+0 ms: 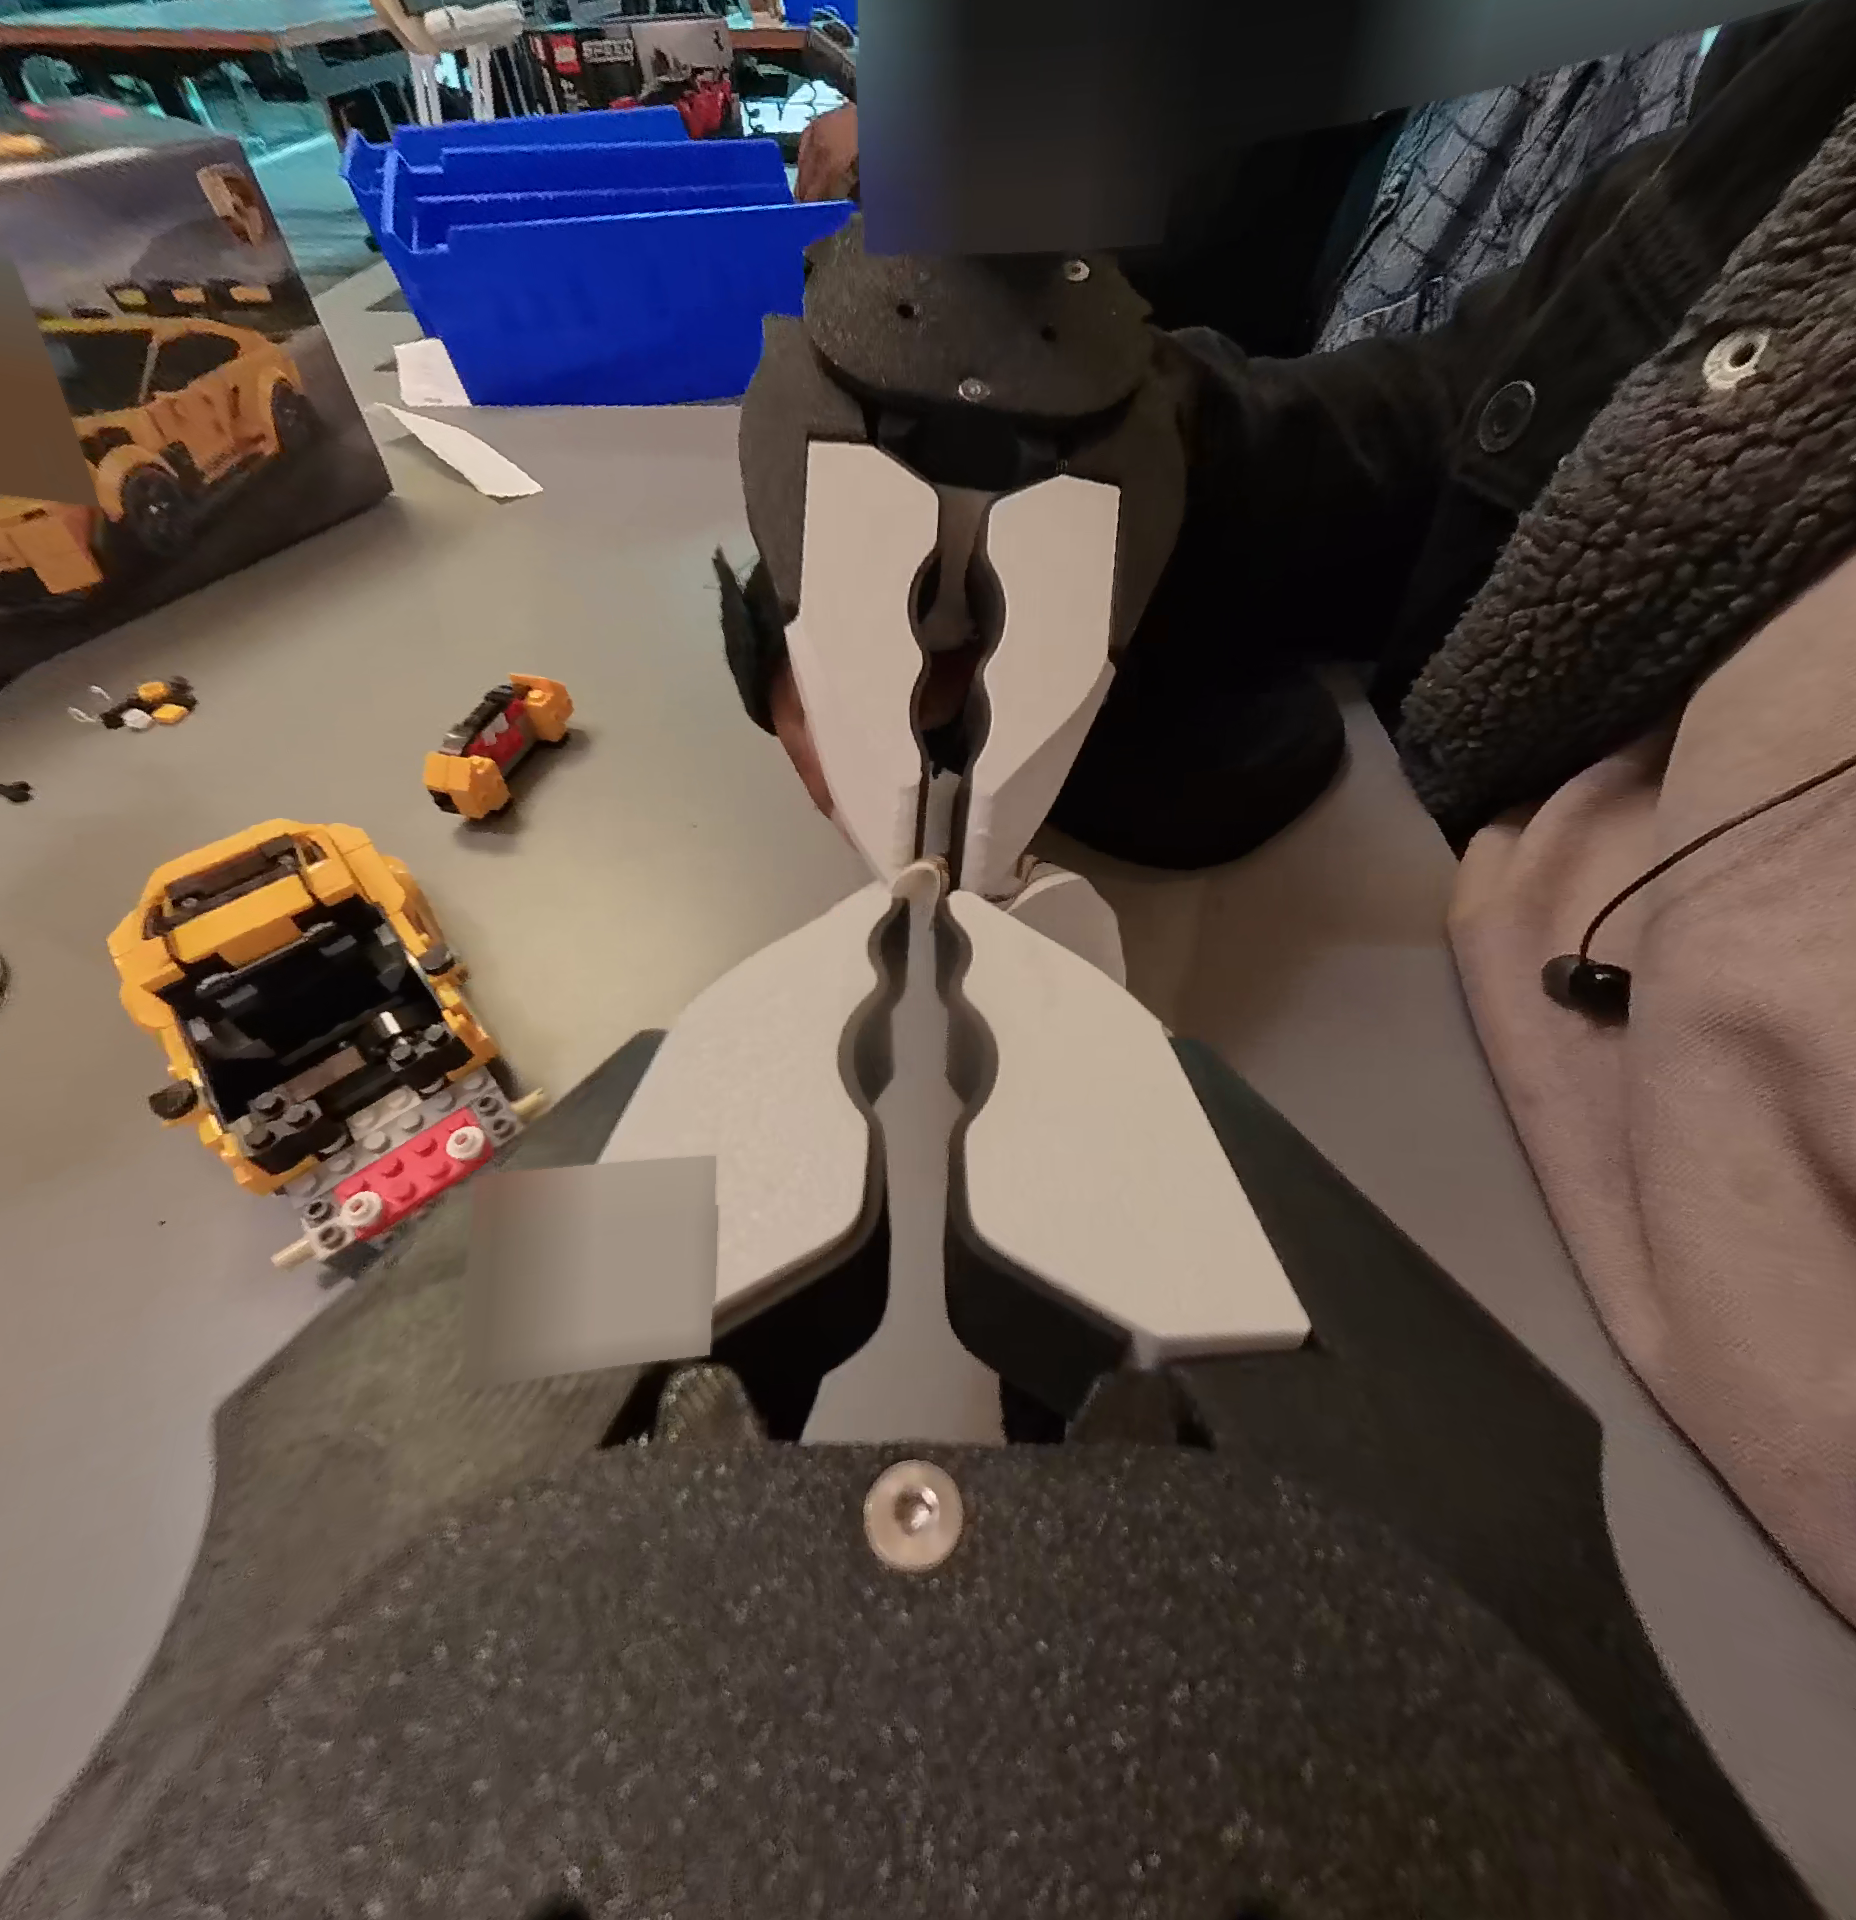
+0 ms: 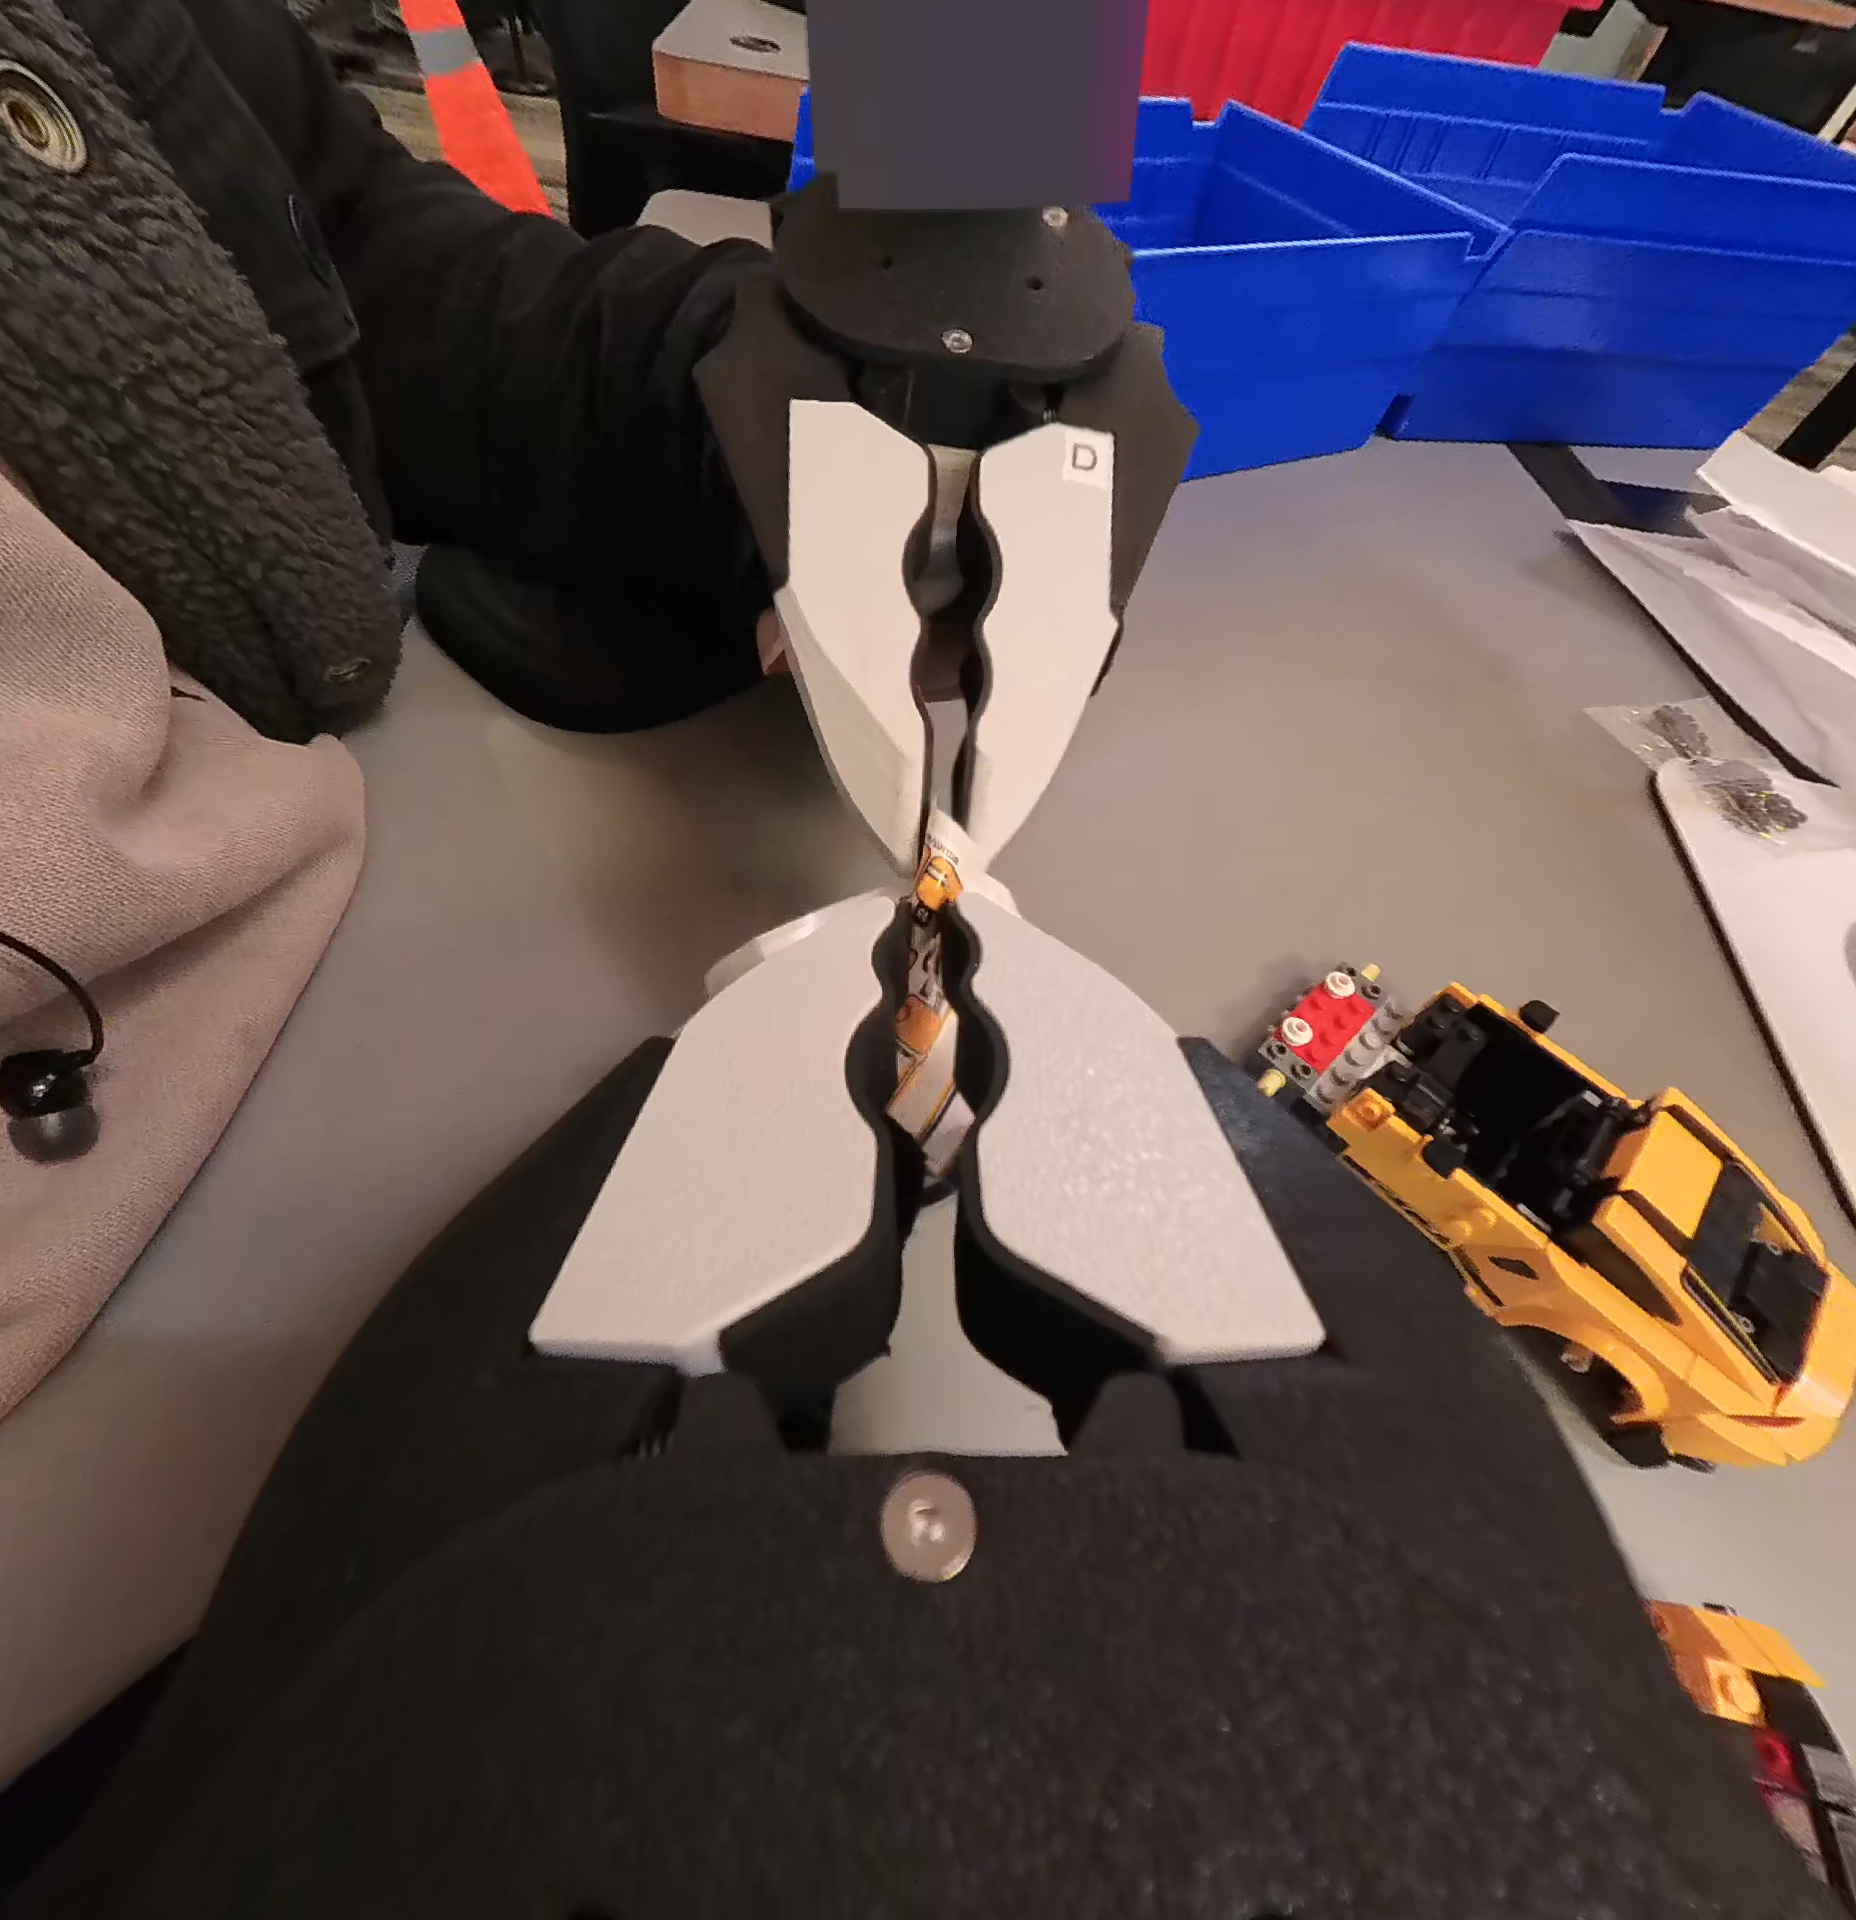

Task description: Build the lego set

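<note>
Right gripper (image 2: 929,914), white-faced fingers on black foam body, closed tip to tip against left gripper (image 2: 934,847) opposite. Thin printed sheet with yellow-orange markings (image 2: 924,1039) pinched on edge between both sets of tips, above grey table (image 2: 1319,727). Partly built yellow-orange brick car with open black interior (image 2: 1589,1205) resting on table, to the right. Blue plastic bins (image 2: 1423,312) behind.

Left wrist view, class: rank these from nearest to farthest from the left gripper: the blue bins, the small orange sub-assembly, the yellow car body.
Measured from the left gripper:
1. Yellow car body, on the table just left of its fingers.
2. Small orange sub-assembly, farther back on the left.
3. Blue bins, at the table's far end, behind everything else.
</note>
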